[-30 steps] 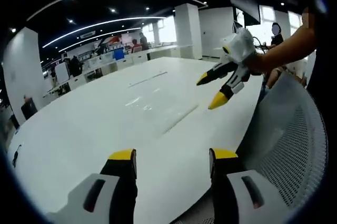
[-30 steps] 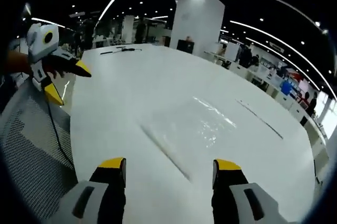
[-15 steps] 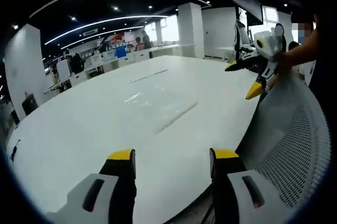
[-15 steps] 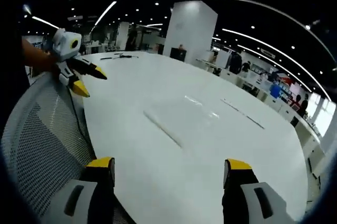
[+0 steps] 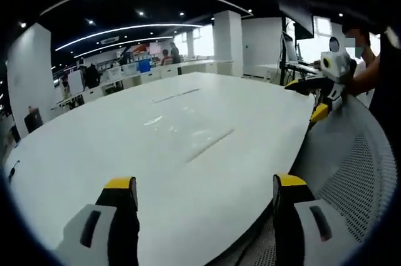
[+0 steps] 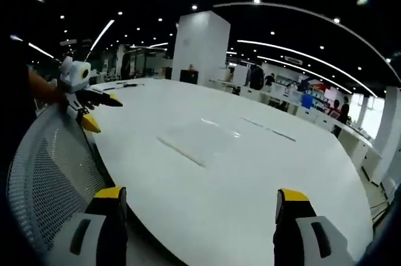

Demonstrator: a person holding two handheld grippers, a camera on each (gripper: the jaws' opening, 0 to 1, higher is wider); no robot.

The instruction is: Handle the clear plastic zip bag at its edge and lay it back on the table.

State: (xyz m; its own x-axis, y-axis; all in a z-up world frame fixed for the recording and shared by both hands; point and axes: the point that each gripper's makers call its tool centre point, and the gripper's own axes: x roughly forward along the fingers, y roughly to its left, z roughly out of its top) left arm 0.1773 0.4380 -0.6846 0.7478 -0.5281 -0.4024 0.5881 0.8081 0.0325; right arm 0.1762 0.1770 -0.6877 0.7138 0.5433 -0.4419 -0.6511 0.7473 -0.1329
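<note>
**Zip bag flat on the bench, both claws released**

The clear plastic zip bag (image 5: pixel 188 136) lies flat on the white bench (image 5: pixel 94 172), near its middle, with its long zip edge showing as a thin dark line on the side nearer the claws. In the right gripper view the same bag (image 6: pixel 200 141) sits well ahead of the yellow-tipped jaws, nothing touching it.

The left claw (image 5: pixel 203 188) hangs over the near edge of the bench with its jaws spread wide and nothing between them. The right claw (image 6: pixel 200 200) is likewise spread wide and holds nothing, poised above the bench edge.

Each claw appears in the other's view: the right one (image 5: pixel 316 94) at the far right of the left gripper view, gripped by a person's hand beside a mesh chair back (image 5: pixel 351 178); the left one (image 6: pixel 94 106) at the left of the right gripper view, also above grey mesh.

A white pillar (image 6: pixel 199 47) stands beyond the bench.
</note>
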